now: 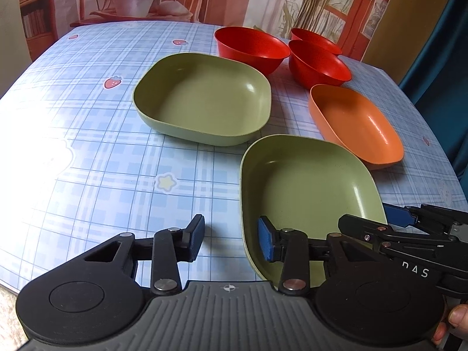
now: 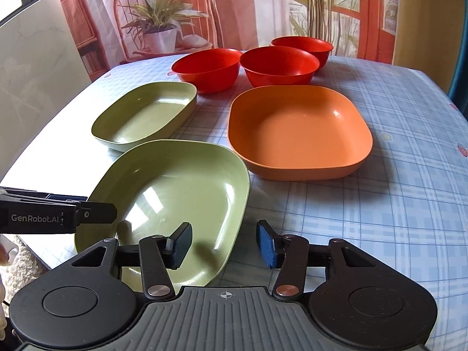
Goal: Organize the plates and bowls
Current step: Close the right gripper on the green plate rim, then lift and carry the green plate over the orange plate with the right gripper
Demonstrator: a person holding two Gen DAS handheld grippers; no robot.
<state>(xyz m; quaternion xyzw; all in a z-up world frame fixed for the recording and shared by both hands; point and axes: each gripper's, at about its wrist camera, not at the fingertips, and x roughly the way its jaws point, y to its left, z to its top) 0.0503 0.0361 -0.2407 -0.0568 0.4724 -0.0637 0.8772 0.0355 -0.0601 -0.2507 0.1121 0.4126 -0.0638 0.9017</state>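
six dishes on the checked cloth, both grippers at the near green plate

three red bowls (image 2: 279, 64) stand clustered at the far side of the table (image 2: 380, 204), close together. in front of them lie three squarish plates: two green and one orange. the far green plate (image 1: 201, 96) sits alone toward the left, the orange plate (image 2: 298, 131) to the right, and the near green plate (image 2: 172, 201) lies closest, at the table's front edge.

the left gripper (image 1: 231, 241) straddles the left rim of the near green plate, one pad outside over the cloth, the other inside the dish; the jaws stand apart and neither pad presses the rim. the right gripper (image 2: 223, 244) straddles the same plate's right rim likewise, jaws apart, not clamped. a fingertip (image 1: 456, 316) of the person shows at the left view's lower right corner.
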